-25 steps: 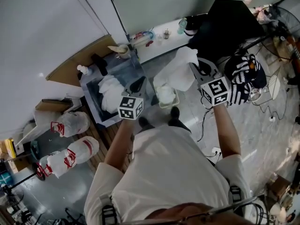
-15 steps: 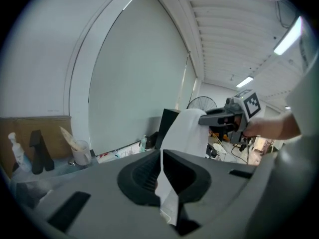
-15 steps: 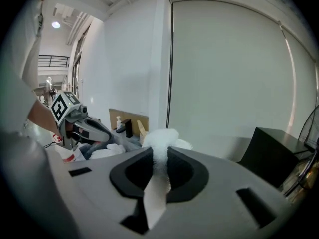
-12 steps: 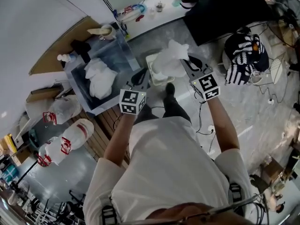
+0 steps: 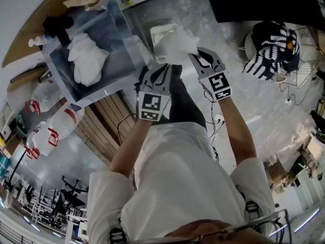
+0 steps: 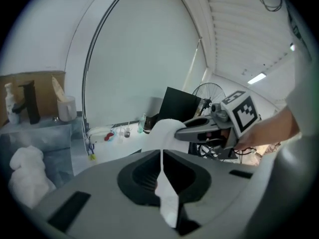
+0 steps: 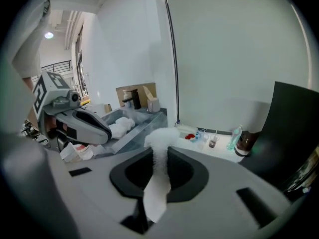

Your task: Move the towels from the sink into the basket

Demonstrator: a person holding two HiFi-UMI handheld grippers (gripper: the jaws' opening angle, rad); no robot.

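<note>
A white towel [image 5: 175, 43] hangs between my two grippers, just over the white basket [image 5: 158, 32] on the floor. In the head view my left gripper [image 5: 158, 67] grips the towel's near-left side and my right gripper [image 5: 194, 56] its right side. A strip of the towel [image 6: 167, 193] is pinched in the left gripper [image 6: 162, 152], which is shut on it. The right gripper [image 7: 159, 151] is shut on its own strip of the towel [image 7: 155, 183]. More white towels [image 5: 86, 60] lie in the grey sink [image 5: 61, 80] at upper left.
A black faucet [image 5: 56, 22] and a soap bottle [image 5: 35, 41] stand at the sink's back. White sacks with red print [image 5: 51, 131] lie left of the wooden slats [image 5: 104, 118]. A black-and-white patterned item [image 5: 271, 50] sits at right, and cables run over the floor.
Both grippers have dropped with the towel, from chest height down to just above the basket. The left gripper has moved in closer to the right one.
</note>
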